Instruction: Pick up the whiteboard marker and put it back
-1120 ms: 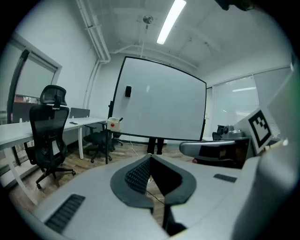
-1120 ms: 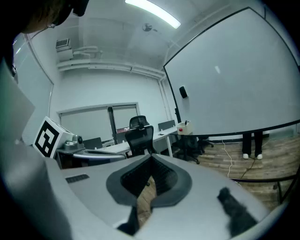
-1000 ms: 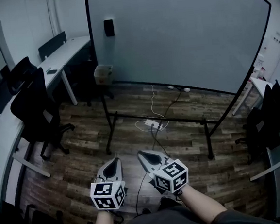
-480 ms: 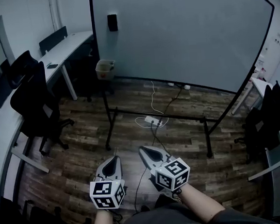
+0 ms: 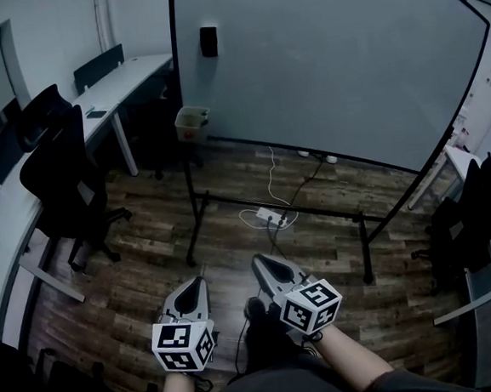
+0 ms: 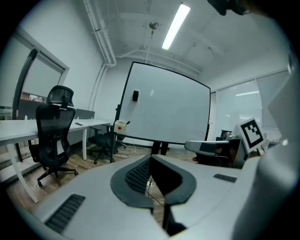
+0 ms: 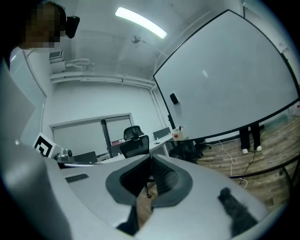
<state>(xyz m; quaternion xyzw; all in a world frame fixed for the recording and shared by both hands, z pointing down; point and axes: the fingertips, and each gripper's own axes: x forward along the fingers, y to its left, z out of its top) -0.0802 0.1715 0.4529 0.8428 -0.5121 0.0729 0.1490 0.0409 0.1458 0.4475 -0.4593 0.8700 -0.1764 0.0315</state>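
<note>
Whiteboard marker [image 6: 127, 123] seems to be the dark stick poking from the small box [image 5: 192, 123] on the whiteboard [image 5: 328, 64] frame at twelve o'clock, well apart from both grippers. Left gripper [image 5: 200, 279] and right gripper [image 5: 258, 261] sit side by side at six o'clock, near level, jaws together and empty.

The whiteboard [image 5: 328, 64] and the small box [image 5: 192, 123] on its stand are shifting rightward in the head view. The left gripper [image 5: 202, 280] is drifting left, so the gap to the right gripper [image 5: 257, 260] is widening. The person's foot [image 5: 255, 309] is coming into view between them.
</note>
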